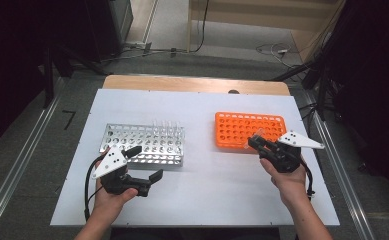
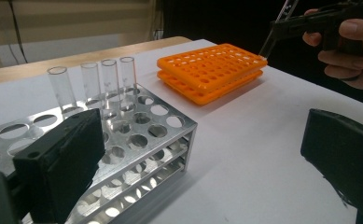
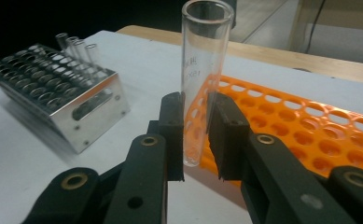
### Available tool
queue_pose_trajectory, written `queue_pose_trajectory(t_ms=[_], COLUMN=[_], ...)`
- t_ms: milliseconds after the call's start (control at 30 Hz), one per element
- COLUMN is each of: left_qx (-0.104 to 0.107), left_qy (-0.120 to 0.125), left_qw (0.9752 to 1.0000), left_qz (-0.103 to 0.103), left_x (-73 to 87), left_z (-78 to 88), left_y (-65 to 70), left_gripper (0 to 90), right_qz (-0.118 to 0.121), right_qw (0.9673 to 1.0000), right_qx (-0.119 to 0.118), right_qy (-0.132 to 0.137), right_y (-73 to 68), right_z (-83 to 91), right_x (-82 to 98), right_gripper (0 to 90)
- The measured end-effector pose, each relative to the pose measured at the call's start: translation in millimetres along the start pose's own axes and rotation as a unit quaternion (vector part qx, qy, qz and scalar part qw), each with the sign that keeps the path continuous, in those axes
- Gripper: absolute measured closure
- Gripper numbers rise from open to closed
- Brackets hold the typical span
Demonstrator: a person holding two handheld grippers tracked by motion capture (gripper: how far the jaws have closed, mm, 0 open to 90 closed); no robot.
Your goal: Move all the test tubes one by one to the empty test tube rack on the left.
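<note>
My right gripper (image 3: 195, 135) is shut on a clear glass test tube (image 3: 200, 79), held upright with its open mouth up. In the high view this right gripper (image 1: 256, 142) and its tube (image 1: 255, 136) hang at the near edge of the orange rack (image 1: 249, 129). From the left gripper view, the tube's (image 2: 265, 46) lower end is just over a corner of the orange rack (image 2: 212, 70). My left gripper (image 1: 148, 161) stands open and empty next to the metal rack (image 1: 143, 144), its jaws wide apart in its own view (image 2: 202, 168). Several glass tubes (image 2: 100, 84) stand upright in the metal rack (image 2: 137, 140).
Both racks sit on a white board (image 1: 207, 185) laid over a wooden table (image 1: 192, 82). The orange rack (image 3: 310, 126) has rows of empty holes. The metal rack (image 3: 53, 93) lies off to the left in the right gripper view. Bare board lies between the racks.
</note>
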State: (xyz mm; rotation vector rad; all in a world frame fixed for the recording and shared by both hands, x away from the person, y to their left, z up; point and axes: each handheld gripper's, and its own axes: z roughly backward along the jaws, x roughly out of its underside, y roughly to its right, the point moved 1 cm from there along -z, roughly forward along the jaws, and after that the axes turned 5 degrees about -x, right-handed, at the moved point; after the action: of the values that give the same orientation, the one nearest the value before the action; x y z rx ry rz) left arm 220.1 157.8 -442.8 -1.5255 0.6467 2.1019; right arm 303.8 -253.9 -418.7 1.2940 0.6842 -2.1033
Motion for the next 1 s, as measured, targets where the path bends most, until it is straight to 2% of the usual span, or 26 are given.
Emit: queue_pose_trajectory(t_ms=[233, 467, 767, 1000], left_qx=[0.006, 0.011, 0.019, 0.038], left_qy=[-0.001, 0.000, 0.000, 0.002], left_qw=[1.0000, 0.9999, 0.9998, 0.9993], left_qz=[-0.005, -0.012, -0.009, -0.007], left_x=[-1.2, -2.5, -3.4, -5.8], left_z=[-2.2, -1.8, -5.4, -11.2], left_y=[5.1, 9.9, 15.7, 26.4], left_gripper=[0.4, 0.4, 0.8, 5.3], right_qz=[0.024, 0.043, 0.065, 0.085], right_qw=[0.9993, 0.9975, 0.9937, 0.9891], right_qx=[-0.030, -0.051, -0.080, -0.107], right_qy=[-0.003, -0.024, -0.044, -0.055], right_y=[-27.7, -51.7, -74.6, -95.9], right_z=[-3.4, -13.4, -29.2, -37.6], right_x=[-0.1, 8.7, 16.7, 20.9], right_gripper=[74.0, 74.0, 74.0, 73.9])
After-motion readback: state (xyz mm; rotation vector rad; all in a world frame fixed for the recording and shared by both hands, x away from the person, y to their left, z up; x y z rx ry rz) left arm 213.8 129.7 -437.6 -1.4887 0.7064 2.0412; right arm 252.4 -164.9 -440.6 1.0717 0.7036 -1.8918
